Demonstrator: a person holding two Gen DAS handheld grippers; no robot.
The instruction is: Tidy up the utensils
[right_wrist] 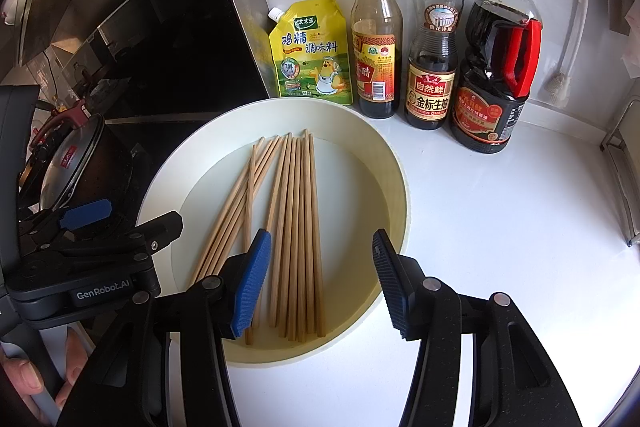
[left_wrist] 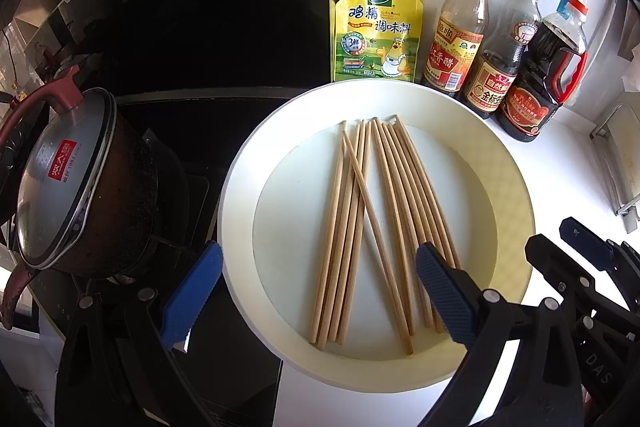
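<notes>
Holding our left gripper (left_wrist: 316, 291) and right gripper (right_wrist: 320, 279) wide apart with nothing in them, we hang over the round white tray (right_wrist: 396, 179). Wooden chopsticks (left_wrist: 372, 227) lie flat inside it, one crossing the others. Sauce bottles (right_wrist: 430, 39) stand just behind the tray.

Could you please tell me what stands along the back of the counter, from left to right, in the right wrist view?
Yellow seasoning pouch → vinegar bottle → soy sauce bottle → dark jug with red handle.
</notes>
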